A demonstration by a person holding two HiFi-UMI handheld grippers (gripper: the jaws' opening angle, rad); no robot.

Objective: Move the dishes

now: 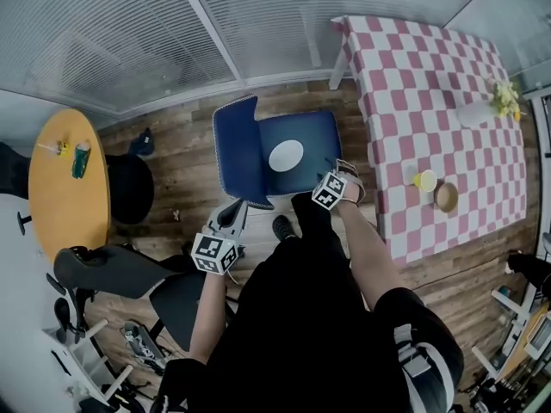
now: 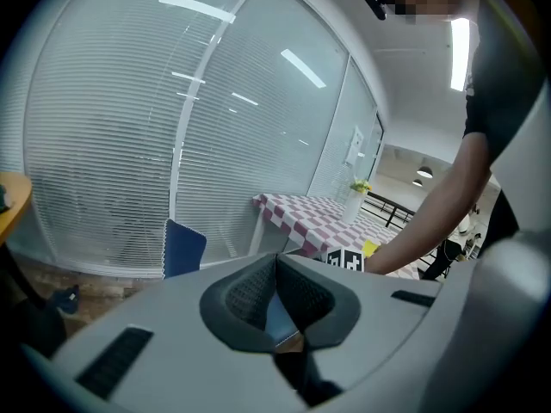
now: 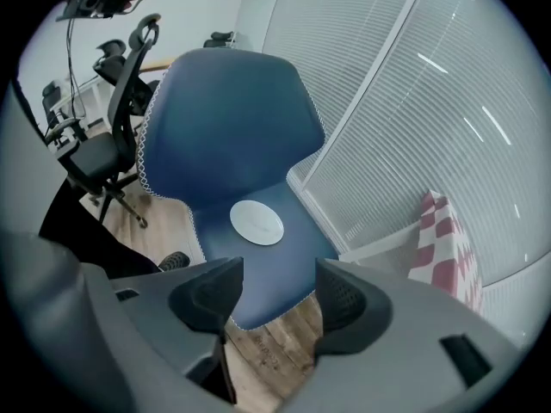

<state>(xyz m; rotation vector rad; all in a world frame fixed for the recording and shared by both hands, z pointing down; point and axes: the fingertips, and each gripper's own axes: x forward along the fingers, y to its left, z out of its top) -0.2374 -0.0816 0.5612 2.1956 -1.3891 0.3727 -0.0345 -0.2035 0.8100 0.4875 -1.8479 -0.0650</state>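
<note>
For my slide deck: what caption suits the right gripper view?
Open right gripper aimed down at a round white plate lying on the seat of a blue moulded chair.

Items [image 1: 79, 158] on the yellow table [image 1: 58, 218] are too small to identify

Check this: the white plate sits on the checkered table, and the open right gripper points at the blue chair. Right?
No. The white plate lies on the seat of the blue chair, not on the checkered table, as the right gripper view shows. The right gripper is open and points at that chair.
</note>
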